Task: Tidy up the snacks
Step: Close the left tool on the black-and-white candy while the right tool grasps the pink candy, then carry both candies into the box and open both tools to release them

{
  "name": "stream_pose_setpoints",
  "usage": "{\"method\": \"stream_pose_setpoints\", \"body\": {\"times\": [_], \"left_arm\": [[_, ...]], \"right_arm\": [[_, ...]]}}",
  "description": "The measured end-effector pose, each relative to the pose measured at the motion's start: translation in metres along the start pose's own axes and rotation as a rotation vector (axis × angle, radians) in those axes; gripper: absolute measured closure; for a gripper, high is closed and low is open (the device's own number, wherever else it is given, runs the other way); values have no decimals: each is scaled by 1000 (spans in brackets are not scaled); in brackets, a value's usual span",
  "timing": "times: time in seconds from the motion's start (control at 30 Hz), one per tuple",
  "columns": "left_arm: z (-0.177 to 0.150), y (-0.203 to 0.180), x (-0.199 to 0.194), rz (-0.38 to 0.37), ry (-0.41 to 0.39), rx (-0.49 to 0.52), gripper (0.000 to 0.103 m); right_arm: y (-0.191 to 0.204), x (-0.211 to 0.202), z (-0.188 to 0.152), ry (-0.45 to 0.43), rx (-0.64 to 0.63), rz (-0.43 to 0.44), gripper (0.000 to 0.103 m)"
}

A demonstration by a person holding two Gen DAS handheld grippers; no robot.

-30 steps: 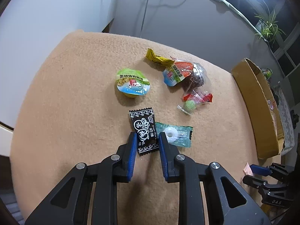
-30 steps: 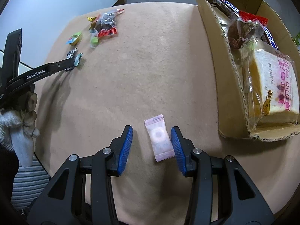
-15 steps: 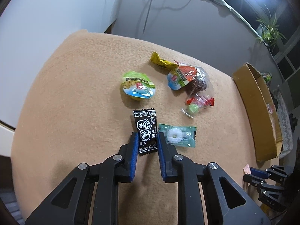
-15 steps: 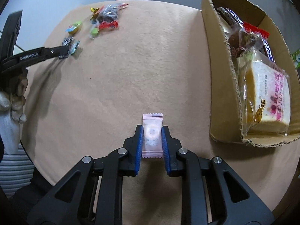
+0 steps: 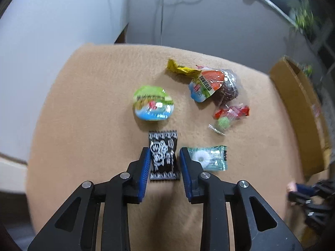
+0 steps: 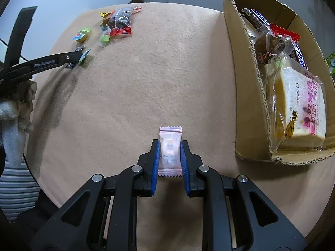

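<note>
Now | right gripper (image 6: 170, 152) pinching flat pink crimped sachet (image 6: 170, 150) | left gripper (image 5: 164, 156) jaws just widening astride glossy black sachet (image 5: 164, 154)

Tan cloth (image 6: 146, 83), hanging cables (image 5: 161, 10)

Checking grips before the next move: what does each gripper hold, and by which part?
The right gripper is shut on the pink candy packet, pads on its long side edges. The left gripper straddles the black snack packet, jaws just opening, gripping nothing.
</note>
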State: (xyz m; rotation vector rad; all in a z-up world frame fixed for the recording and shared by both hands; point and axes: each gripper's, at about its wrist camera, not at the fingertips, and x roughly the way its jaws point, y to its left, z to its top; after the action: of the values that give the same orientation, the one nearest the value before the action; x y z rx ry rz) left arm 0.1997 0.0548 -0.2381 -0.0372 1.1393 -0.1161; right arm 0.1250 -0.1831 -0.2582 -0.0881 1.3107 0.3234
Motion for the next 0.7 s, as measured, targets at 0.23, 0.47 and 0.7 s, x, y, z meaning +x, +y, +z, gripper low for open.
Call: {"method": "stream_pose_setpoints", "body": {"times": [0.23, 0.47, 0.7], "left_arm": [[-6, 3, -2, 4, -33, 58, 81], [-12, 15, -20, -17, -45, -9, 81], [-6, -3, -55, -65, -95, -17, 82]], "right_arm": [[4, 4, 6, -7, 5, 10, 83], [3, -14, 12, -45, 24, 68, 83], [-5, -56, 26, -130, 33, 95, 83]]}}
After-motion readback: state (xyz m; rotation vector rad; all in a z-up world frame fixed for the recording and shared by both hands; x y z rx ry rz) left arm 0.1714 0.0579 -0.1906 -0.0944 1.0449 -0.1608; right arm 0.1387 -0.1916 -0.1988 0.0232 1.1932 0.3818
